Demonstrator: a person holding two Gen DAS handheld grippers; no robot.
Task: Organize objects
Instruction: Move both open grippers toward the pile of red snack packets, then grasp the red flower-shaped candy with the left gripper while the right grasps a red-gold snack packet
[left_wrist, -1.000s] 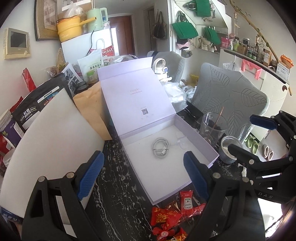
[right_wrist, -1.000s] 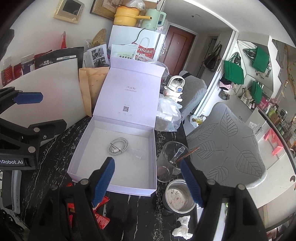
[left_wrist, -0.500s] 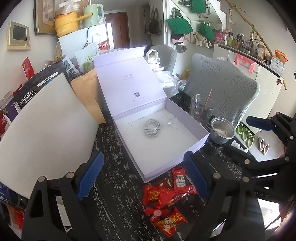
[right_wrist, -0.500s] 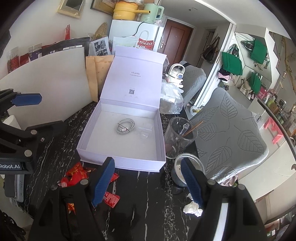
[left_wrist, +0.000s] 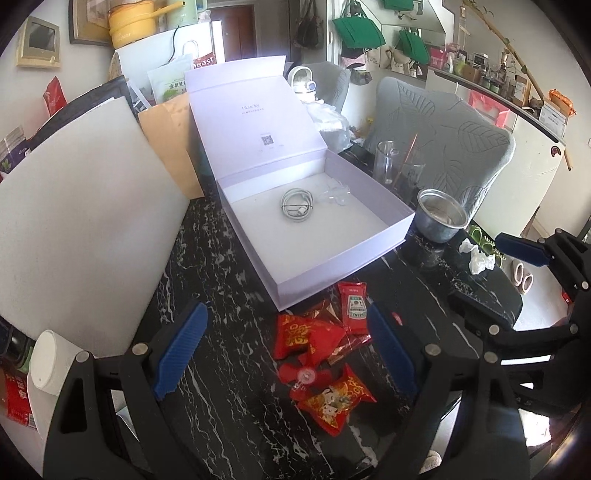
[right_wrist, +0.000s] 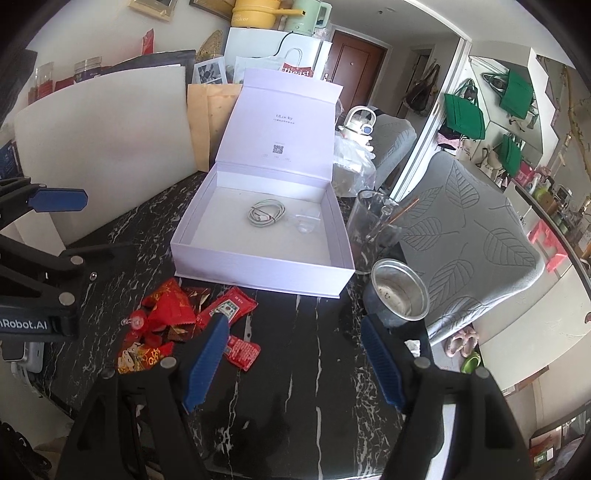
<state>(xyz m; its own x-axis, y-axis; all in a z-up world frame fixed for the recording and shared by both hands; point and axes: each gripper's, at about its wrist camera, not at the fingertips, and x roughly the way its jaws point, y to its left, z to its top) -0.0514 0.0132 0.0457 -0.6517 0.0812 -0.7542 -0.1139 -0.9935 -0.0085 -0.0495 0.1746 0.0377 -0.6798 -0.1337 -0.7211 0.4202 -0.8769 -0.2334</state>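
Observation:
An open lilac box (left_wrist: 334, 254) (right_wrist: 258, 267) sits on the black marble table (left_wrist: 229, 369), its lid leaning back. Inside lie a coiled white cable (left_wrist: 297, 205) (right_wrist: 266, 216) and a scrap of clear plastic (left_wrist: 334, 194). In front of the box is a pile of red snack packets (left_wrist: 321, 347) (right_wrist: 177, 321). My left gripper (left_wrist: 286, 350) is open above the pile, nothing between its blue pads. My right gripper (right_wrist: 295, 362) is open over bare table to the right of the packets. Each gripper shows at the edge of the other's view.
A steel cup (left_wrist: 441, 218) (right_wrist: 400, 295) and a glass jar with sticks (left_wrist: 397, 166) (right_wrist: 373, 229) stand right of the box. A crumpled tissue (left_wrist: 480, 258) lies near the table edge. A white board (left_wrist: 74, 206) and brown envelopes (left_wrist: 170, 140) lean at the left. A grey chair (right_wrist: 469, 240) stands behind.
Both grippers have sunk and pulled back from the box, still open. The red packets and more of the table's front have come into view.

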